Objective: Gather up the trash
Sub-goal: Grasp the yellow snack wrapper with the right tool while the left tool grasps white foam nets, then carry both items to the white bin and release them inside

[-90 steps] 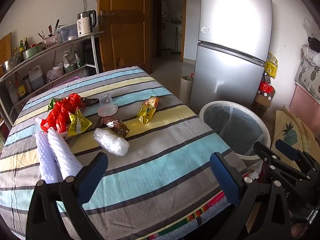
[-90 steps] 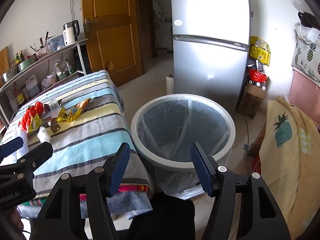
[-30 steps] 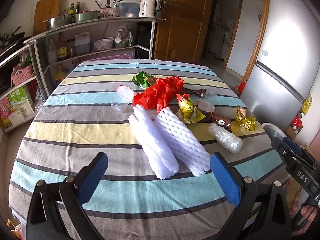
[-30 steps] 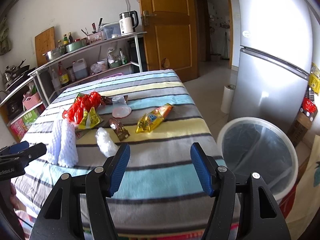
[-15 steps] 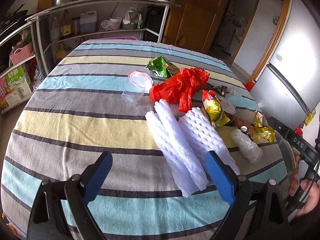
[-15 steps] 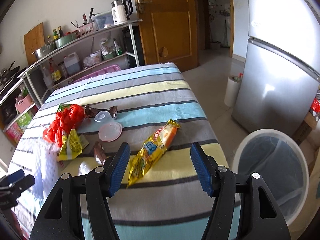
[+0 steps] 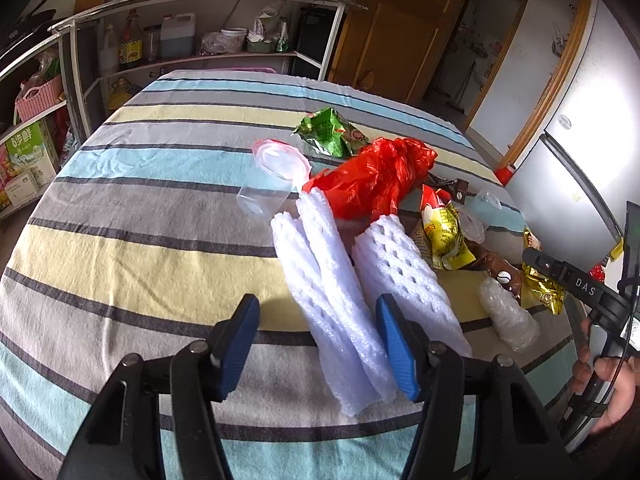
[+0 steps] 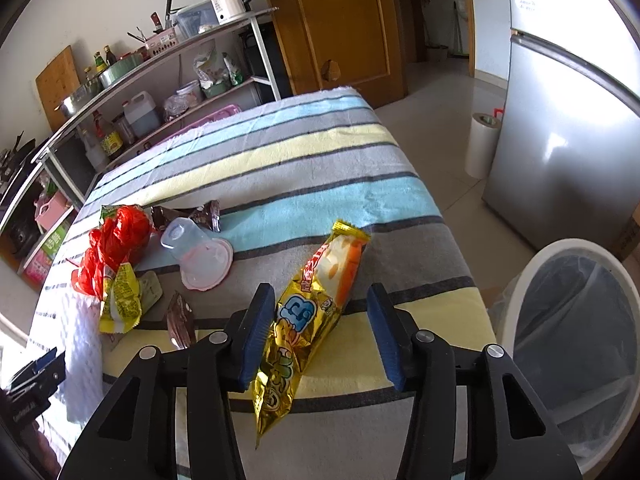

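Observation:
Trash lies scattered on a striped tablecloth (image 7: 160, 208). My left gripper (image 7: 318, 344) hangs low over the near end of a white foam net sleeve (image 7: 320, 280). Its jaws are closing with that sleeve between them, and the left pad stands clear of it. A second foam sleeve (image 7: 404, 272) lies just to the right. My right gripper (image 8: 320, 336) straddles a gold snack wrapper (image 8: 316, 304). Its jaws are also closing and the right pad is still apart from the wrapper. A white bin with a clear liner (image 8: 520, 300) stands on the floor at the right.
A red plastic bag (image 7: 376, 176), a green wrapper (image 7: 328, 132), clear cups (image 7: 276, 164), a yellow wrapper (image 7: 444, 232), a brown wrapper (image 7: 500, 276) and a bubble-wrap roll (image 7: 508, 316) crowd the cloth. Behind stand a metal shelf rack (image 8: 160, 64), a door (image 8: 340, 28) and a fridge (image 8: 568, 120).
Both grippers have come down closer to the table. The left jaws have narrowed around the foam sleeve, and the right jaws around the gold wrapper.

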